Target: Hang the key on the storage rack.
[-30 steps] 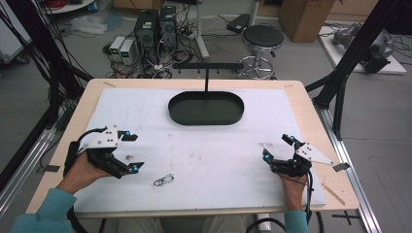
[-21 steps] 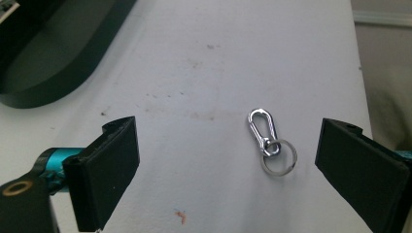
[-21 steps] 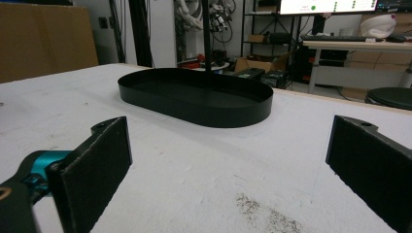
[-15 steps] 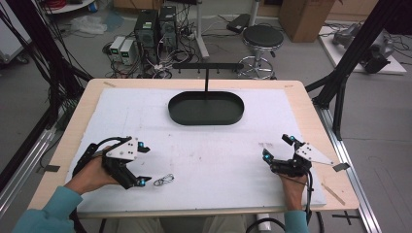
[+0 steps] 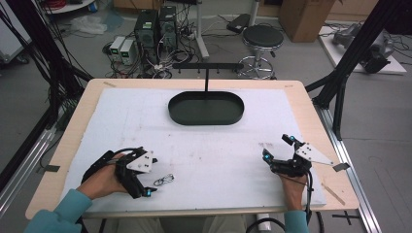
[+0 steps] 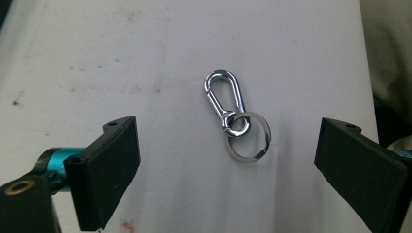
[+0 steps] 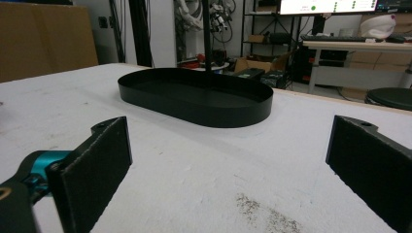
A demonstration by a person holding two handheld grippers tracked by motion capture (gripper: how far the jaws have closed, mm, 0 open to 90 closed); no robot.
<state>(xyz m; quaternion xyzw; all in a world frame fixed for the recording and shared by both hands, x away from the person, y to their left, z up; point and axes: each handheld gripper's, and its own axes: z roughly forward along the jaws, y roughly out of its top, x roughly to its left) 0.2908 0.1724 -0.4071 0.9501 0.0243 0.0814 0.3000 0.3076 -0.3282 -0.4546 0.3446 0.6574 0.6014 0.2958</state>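
Left gripper view looks straight down on the small silver metal carabiner clip with its split key ring (image 6: pixel 234 116), which lies flat on the white foam mat (image 6: pixel 145 58) between the two black jaws; the jaws stand spread wide, one to either side of it and apart from it, so nothing is pinched yet. From the high view the left gripper (image 5: pixel 145 187) sits at the near edge of the mat with the clip (image 5: pixel 164 180) just beside its tips, the person's hand (image 5: pixel 99 180) wrapped round the grip. The right gripper (image 5: pixel 278 154) rests well apart on the near right of the mat, its jaws likewise spread and holding nothing, as the right gripper view shows with bare mat between them. Farther back, near the far edge of the mat, stands the black oval metal tray (image 5: pixel 205 115) with an upright post and a crossbar (image 5: pixel 207 65) rising from it; the tray looks bare inside and nothing hangs from the bar. By my reading the work is at its start: the approach to the clip is made, while the grasp, the lift and the carry toward the tray stand are all left to do.
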